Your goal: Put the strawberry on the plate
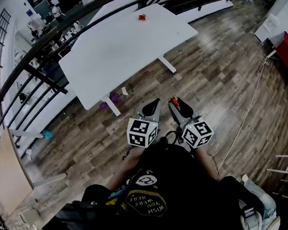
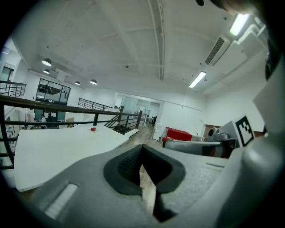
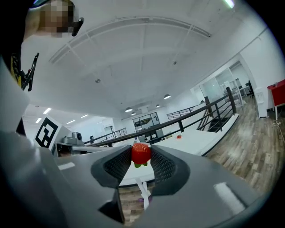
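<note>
Right gripper (image 3: 141,150) pinches the plump red strawberry (image 3: 140,154) between its ribbed black jaws, green leaves dangling. Left gripper (image 2: 142,148) has its jaws pressed together, empty. The smooth white desk (image 1: 123,48) sits off at eleven o'clock across the wood-plank floor (image 1: 221,80).

A white tabletop (image 1: 123,48) is standing on a wood-plank floor (image 1: 221,80). A small red object (image 1: 142,18) is sitting near the tabletop's far edge. Beneath it, a purple scrap (image 1: 113,98) and a white scrap (image 1: 125,91) are lying on the floor.
</note>
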`<state>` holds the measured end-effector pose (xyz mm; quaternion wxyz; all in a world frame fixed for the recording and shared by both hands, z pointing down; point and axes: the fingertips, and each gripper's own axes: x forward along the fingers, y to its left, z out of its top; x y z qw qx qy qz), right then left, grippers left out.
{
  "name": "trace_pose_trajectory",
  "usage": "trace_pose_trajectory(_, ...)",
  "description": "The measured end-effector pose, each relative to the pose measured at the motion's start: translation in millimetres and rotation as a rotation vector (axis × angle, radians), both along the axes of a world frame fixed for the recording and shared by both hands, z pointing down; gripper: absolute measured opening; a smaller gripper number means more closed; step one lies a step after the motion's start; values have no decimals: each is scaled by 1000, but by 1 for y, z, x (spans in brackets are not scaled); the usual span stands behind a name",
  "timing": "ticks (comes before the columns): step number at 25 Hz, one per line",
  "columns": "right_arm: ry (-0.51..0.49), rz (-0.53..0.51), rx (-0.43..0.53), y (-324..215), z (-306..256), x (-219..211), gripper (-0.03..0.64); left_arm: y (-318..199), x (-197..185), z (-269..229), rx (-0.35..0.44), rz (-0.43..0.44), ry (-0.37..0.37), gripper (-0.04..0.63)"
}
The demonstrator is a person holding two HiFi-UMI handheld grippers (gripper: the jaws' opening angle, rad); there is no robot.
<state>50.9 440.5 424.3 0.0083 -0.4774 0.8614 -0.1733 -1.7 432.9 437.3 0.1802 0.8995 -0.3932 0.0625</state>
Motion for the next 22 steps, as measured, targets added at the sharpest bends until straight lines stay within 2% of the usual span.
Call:
trace_pose_trajectory(13,-2,-24,-58,10,22,-48,137,6,-33,20,-46,25,20,2)
trace_pose_trajectory(22,-5,-24,-75,-31,20,-21,137,-36,-2,20,-66,35,21,2)
